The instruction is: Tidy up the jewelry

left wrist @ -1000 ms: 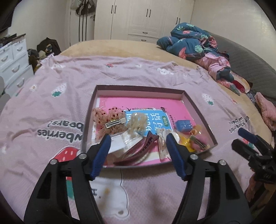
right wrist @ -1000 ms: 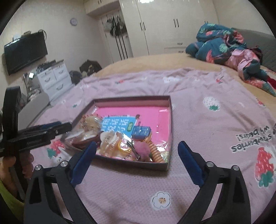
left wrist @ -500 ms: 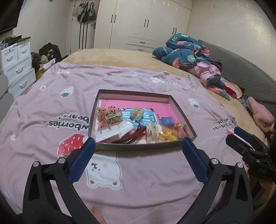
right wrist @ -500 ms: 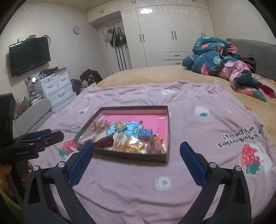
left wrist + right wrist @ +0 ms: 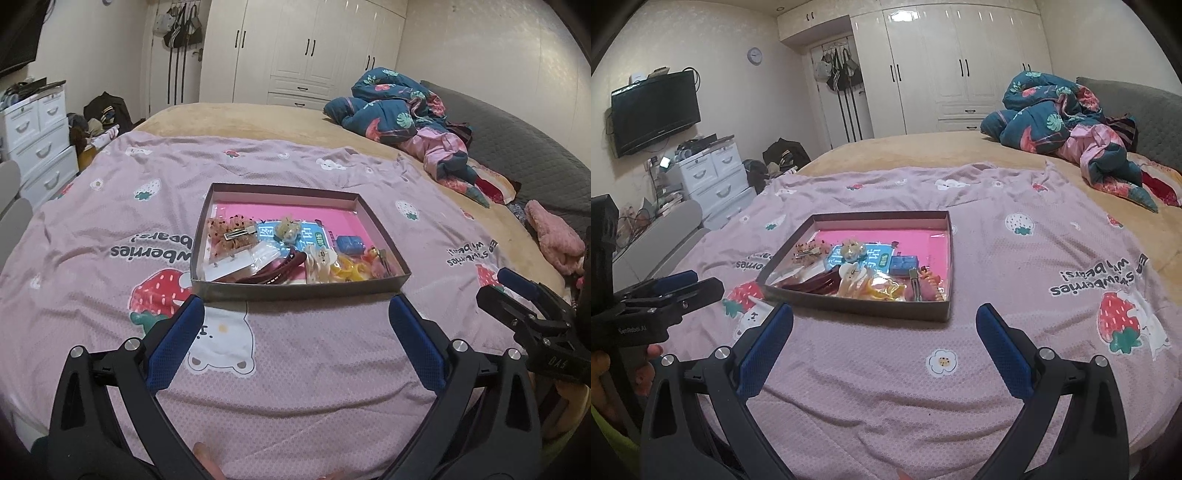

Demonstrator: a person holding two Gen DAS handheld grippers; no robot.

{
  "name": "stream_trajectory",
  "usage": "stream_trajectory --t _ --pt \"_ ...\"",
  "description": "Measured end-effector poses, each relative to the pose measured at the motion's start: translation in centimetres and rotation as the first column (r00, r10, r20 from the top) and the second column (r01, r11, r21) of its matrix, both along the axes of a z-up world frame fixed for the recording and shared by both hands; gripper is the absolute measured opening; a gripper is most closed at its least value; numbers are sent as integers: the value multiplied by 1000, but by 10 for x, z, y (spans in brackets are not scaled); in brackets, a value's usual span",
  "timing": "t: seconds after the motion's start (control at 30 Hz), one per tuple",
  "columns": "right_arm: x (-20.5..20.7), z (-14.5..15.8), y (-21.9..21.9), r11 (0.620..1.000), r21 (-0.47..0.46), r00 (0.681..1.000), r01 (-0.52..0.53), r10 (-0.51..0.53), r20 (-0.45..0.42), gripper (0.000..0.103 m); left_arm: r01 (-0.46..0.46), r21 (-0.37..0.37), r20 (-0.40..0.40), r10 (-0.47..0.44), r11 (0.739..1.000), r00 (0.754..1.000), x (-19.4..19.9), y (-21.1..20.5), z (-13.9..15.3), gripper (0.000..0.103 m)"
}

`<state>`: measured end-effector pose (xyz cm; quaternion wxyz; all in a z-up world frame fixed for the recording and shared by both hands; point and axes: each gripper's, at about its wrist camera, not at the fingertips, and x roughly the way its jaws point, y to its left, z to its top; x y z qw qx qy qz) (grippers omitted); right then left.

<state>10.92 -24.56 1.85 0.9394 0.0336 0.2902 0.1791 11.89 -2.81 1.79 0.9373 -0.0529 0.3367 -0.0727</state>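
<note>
Jewelry point(image 5: 295, 254) sits piled in a shallow cardboard box point(image 5: 299, 290) w/ pink lining, on the lilac strawberry blanket point(image 5: 110, 206) in the middle of the bed. Left tool point(image 5: 295, 343) hovers just near of the box, jaws spread wide, nothing btwn them. Right tool point(image 5: 884, 343) likewise wide open & empty, near side of the box. Crumpled quilt point(image 5: 391, 107) lies far right.

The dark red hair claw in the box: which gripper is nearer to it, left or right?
Left, slightly. The left gripper hovers open directly before the dark red hair claw; the right gripper hovers open further toward the box's other corner.
</note>
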Motion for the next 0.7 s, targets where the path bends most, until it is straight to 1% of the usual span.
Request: stream_trajectory --t 0.33,0.7 --pt "-2 3 1 1000 -7 1000 -3 3 4 99 -15 1 11 15 1000 1000 -6 2 3 94" --pt "-2 3 1 1000 -6 1000 -4 4 4 99 -21 7 6 21 1000 1000 -5 2 4 94"
